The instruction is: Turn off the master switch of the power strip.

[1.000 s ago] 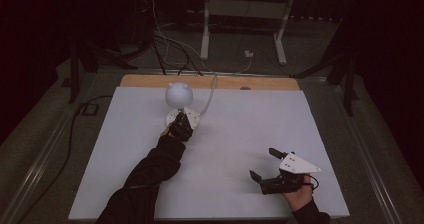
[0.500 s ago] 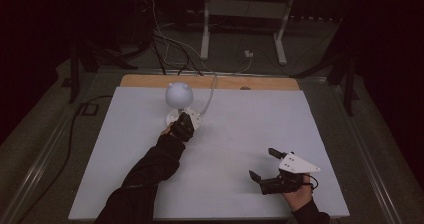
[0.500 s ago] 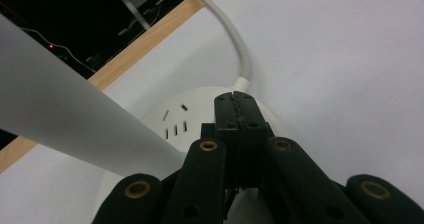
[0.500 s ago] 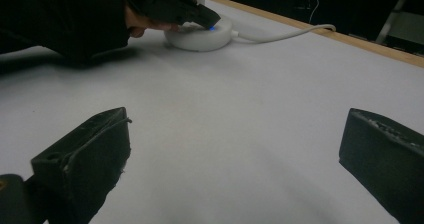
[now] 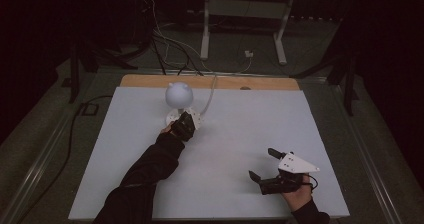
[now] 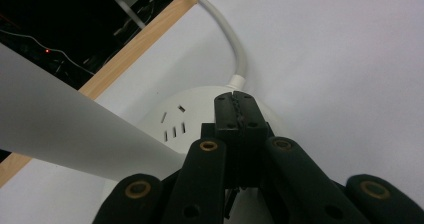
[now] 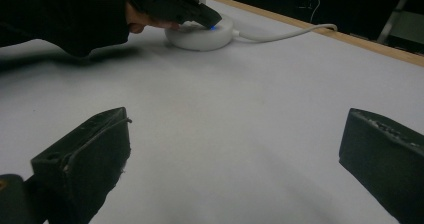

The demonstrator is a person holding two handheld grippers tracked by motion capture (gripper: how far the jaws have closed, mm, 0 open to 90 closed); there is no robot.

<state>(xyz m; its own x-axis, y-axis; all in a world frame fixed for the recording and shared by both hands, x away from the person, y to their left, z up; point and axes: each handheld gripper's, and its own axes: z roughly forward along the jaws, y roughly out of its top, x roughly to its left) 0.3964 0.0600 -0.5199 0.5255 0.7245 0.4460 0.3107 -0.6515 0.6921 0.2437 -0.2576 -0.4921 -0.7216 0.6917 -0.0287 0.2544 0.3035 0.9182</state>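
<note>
Reaching fwd across the white-topped desk (image 5: pixel 225 149), a dark sleeve (image 5: pixel 145 174) runs from the bottom edge of the high view up to the left gripper (image 5: pixel 184 126), which sits at the round white base (image 5: pixel 176 118) of a small lamp w/ a white globe head (image 5: pixel 178 94). In the left gripper view the two black fingers (image 6: pixel 235 109) are pressed together w/ nothing between them, tips over the top of the white domed base (image 6: pixel 165 121), right by its socket slots (image 6: pixel 174 124); whether they actually touch the plastic can't be told. A white tapering part of the lamp (image 6: pixel 60 129) crosses that view at left. A white cable (image 6: pixel 235 49) leaves the base just past the fingertips and curves off toward the wooden strip (image 6: pixel 145 34) along the desk's far edge.

From the right gripper view, the left gripper (image 7: pixel 190 9) is seen far off, tip on the white base (image 7: pixel 200 34), where a small blue light (image 7: pixel 212 28) glows; the cable (image 7: pixel 285 34) trails away to the right.

Further right in the high view, near the desk's front edge and well apart from the lamp, the right gripper (image 5: pixel 261 165) w/ its grey three-cornered plate (image 5: pixel 295 162) is held in a hand (image 5: pixel 299 194). Its fingers (image 7: pixel 85 154) stand wide apart over bare desk surface, holding nothing.
</note>
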